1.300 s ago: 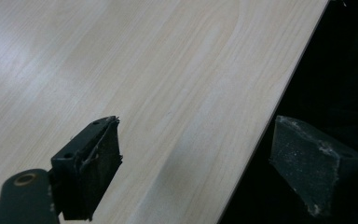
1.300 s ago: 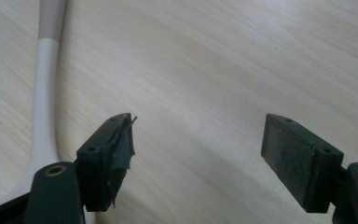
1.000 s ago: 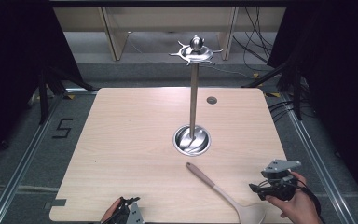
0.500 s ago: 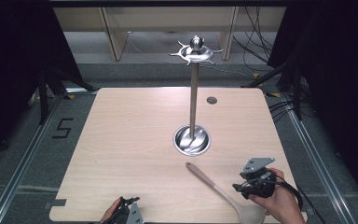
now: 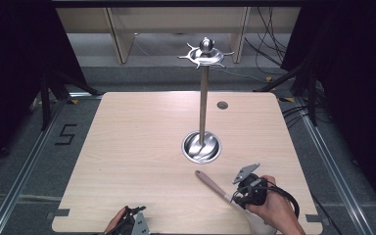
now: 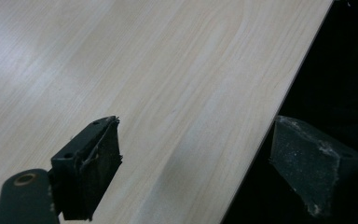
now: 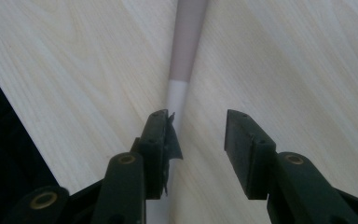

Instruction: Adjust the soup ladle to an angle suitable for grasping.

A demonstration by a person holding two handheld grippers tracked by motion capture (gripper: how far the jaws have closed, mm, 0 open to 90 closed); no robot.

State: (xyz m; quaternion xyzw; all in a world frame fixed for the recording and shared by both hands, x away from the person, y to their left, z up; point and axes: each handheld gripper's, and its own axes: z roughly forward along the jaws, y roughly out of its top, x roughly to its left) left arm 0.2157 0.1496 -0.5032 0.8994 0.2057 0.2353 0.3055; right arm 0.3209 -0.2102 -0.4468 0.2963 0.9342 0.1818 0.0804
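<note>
Pale wooden table (image 5: 142, 147) sitting on grey floor (image 5: 24, 161), black curtains (image 5: 10, 58) hanging at nine and three o'clock, cables (image 5: 269, 54) trailing at one o'clock.

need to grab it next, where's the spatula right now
In the high view the spatula lies flat on the table's near right part, just in front of the metal stand's base, under the right gripper.

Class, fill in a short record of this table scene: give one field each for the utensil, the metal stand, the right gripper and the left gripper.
utensil: spatula lying flat on the table, near its front right corner
stand: metal stand upright, hooks at top bare
right gripper: right gripper over the spatula's handle, jaws just closing, pads not yet pressing
left gripper: left gripper at the table's front edge, jaws apart, nothing between them
</note>
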